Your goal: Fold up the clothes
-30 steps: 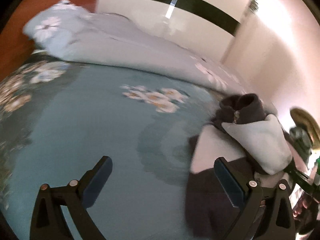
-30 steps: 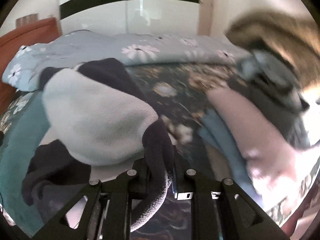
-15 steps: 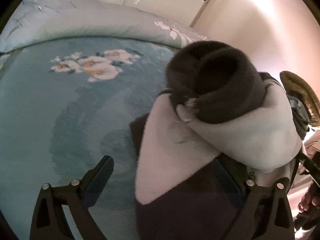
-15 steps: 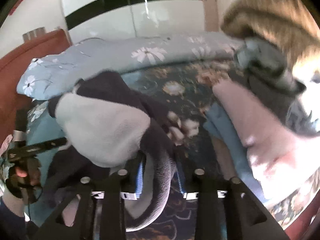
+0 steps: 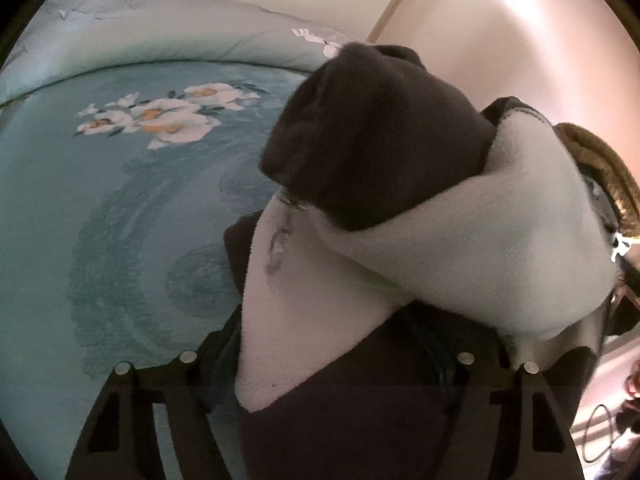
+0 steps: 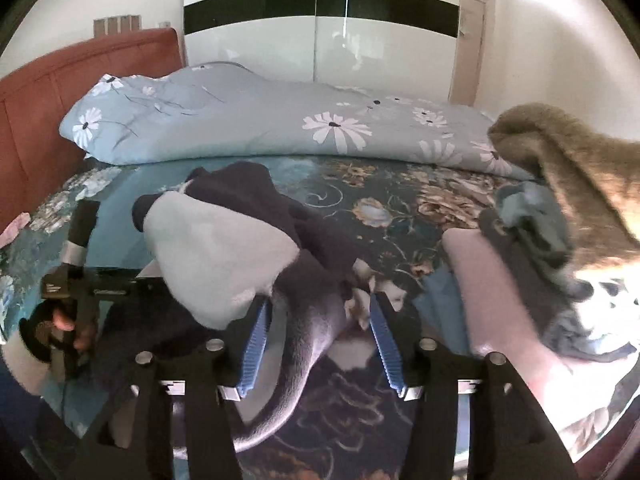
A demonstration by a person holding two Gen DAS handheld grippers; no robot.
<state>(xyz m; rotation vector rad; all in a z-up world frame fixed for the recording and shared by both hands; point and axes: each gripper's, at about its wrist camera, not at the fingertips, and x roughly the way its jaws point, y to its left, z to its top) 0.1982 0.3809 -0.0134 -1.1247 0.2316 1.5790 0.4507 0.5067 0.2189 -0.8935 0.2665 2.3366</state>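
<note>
Blue-padded fingers [image 6: 256, 340] of the right gripper [image 6: 316, 340] stand apart, having just been opening; a dark sleeve [image 6: 296, 344] of the fleece jacket [image 6: 224, 248] hangs between them, touching the left pad and clear of the right, so it looks released rather than pinched. On the left gripper [image 5: 340, 364] the jaws have just been closing around the jacket's lower dark panel [image 5: 360, 400]; the cloth covers both pads, so whether they already press on it cannot be told.

The jacket, dark with pale grey panels, lies bunched on the teal floral bedspread [image 5: 100, 240]. In the left wrist view it fills the frame from 6 o'clock up to 1 o'clock, its dark collar [image 5: 372, 132] rolled at the top and a zip pull [image 5: 280, 240] near the middle. In the right wrist view it sits at 10 o'clock from the right fingers, with the sleeve trailing down to 6 o'clock.

The jacket's long axis seems to run from the collar down towards the left gripper, so the left hand [image 6: 60, 320], visible at 9 o'clock in the right view, is the nearer one for drawing the body flat. The right gripper would probably need to take the sleeve again, which runs along its own pointing line. A pile of folded clothes [image 6: 500, 280] lies at 3 o'clock, near the jacket but apart from it.
</note>
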